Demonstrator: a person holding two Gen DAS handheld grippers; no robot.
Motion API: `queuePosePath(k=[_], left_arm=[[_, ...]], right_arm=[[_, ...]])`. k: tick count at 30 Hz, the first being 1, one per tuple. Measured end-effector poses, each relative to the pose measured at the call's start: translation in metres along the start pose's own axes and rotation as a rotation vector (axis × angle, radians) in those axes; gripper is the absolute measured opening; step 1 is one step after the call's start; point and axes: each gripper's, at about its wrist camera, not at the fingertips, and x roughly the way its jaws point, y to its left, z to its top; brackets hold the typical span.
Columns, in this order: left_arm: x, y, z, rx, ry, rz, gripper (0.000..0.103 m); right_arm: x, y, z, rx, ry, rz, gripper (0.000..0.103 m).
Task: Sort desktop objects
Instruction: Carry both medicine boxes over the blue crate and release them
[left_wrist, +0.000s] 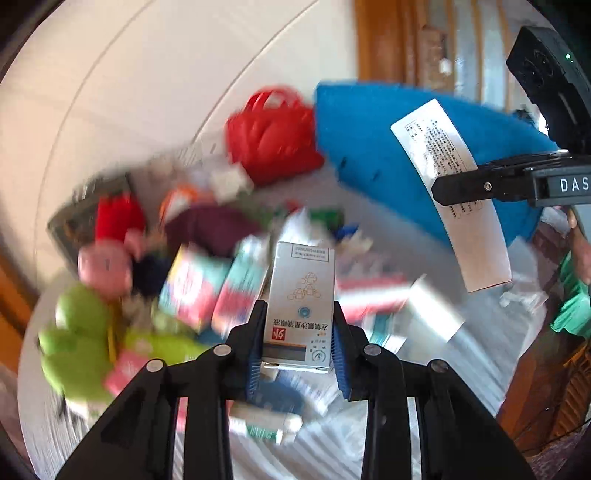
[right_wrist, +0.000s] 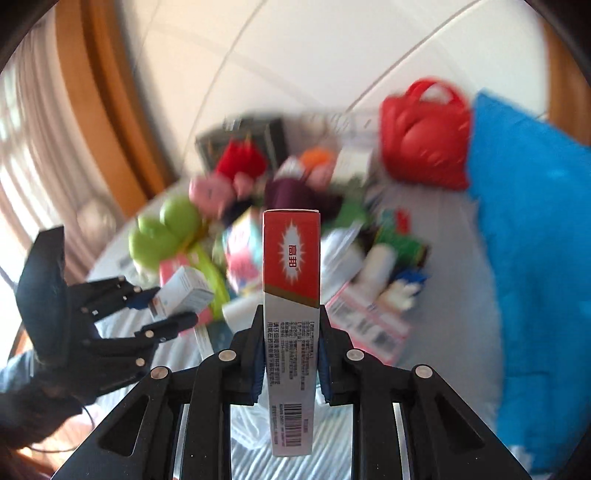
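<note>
Silver box (left_wrist: 301, 306) clamped in left tool (left_wrist: 299, 343), red-and-silver box (right_wrist: 291, 295) in right tool (right_wrist: 291, 354), clutter apparently beyond

White wall (left_wrist: 129, 74), crossed by thin curved seams, fills the left wrist view from 9 to 12 o'clock. Wooden frame (left_wrist: 388, 37) stands at 1 o'clock beside it. Blue cushion (left_wrist: 369, 129) lies below the frame, at 2 o'clock. Pale striped cloth (left_wrist: 314, 450) covers the surface at 6 o'clock. Dark wooden furniture (left_wrist: 546, 387) sits at 4 o'clock. In the right wrist view, slatted blinds (right_wrist: 22, 147) show at 9 o'clock.
</note>
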Motion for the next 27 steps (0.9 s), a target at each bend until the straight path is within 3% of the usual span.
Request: queuePosePath(k=[6, 10, 13, 19, 22, 27], left_arm=[[-0.023, -0.062, 0.087, 0.132, -0.166, -0.086, 0.032], [-0.028, -0.127, 0.154, 0.215, -0.274, -0.139, 0.032], [-0.019, -0.175, 0.198, 0.221, -0.313, -0.177, 0.032], [0.024, -0.273, 0.268, 0.235, -0.331, -0.201, 0.032], [0.046, -0.308, 0.293, 0.234, -0.321, -0.198, 0.032], [0.069, -0.351, 0.319, 0.242, -0.294, -0.115, 0.035]], right_arm=[[-0.114, -0.025, 0.021, 0.066, -0.210, -0.097, 0.023], [-0.193, -0.063, 0.028, 0.109, -0.356, -0.196, 0.023], [-0.243, -0.102, 0.032, 0.134, -0.437, -0.292, 0.023], [-0.293, -0.186, 0.040, 0.168, -0.479, -0.431, 0.023], [-0.305, -0.229, 0.045, 0.190, -0.465, -0.456, 0.023], [-0.302, -0.284, 0.045, 0.233, -0.438, -0.468, 0.024]])
